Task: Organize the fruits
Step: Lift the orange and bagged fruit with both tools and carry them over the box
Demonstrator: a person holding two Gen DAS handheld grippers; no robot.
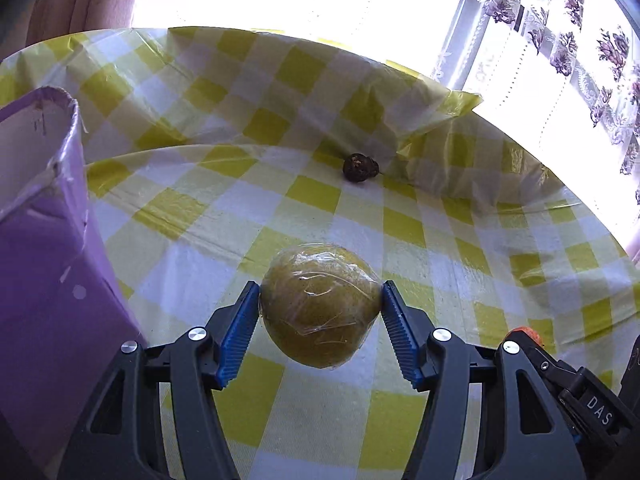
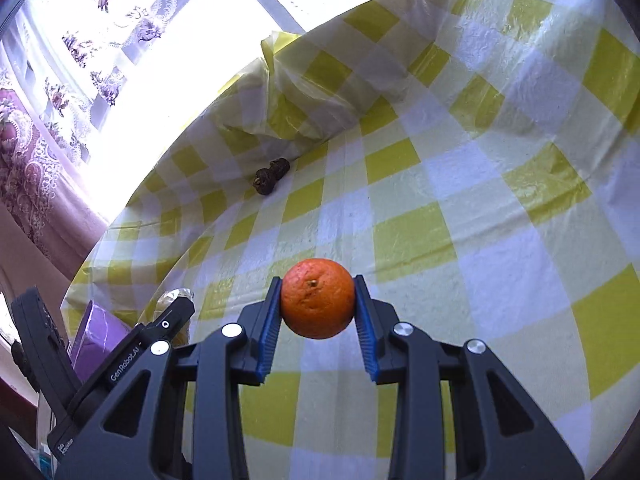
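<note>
Fingers of the left gripper (image 1: 320, 304) are clamped on a greenish-yellow fruit wrapped in clear film (image 1: 319, 306), one blue ribbed pad (image 1: 240, 336) pressing each flank; fingers of the right gripper (image 2: 317, 300) are clamped likewise on an orange (image 2: 318, 298), held with its stem scar facing the camera. Both fruits appear lifted clear of the yellow-and-white checked tablecloth (image 1: 400, 224), though contact beneath them cannot be ruled out from these views. A purple box (image 1: 48, 248) stands at the left of the left wrist view, open at the top, its rim level with or above the wrapped fruit; the right wrist view shows a corner of it beyond the neighbouring gripper. Two small dark wrinkled fruits (image 2: 271, 176) lie touching each other near the raised fold of cloth at the far edge of the table, well apart from both grippers. Judged from this arrangement, the step in hand is the carrying of two grasped fruits, and the box is the likely destination. The next move would call for raising each fruit over the rim before release, one gripper at a time, since the two stand close together; the film may make the wrapped fruit slippery.
</note>
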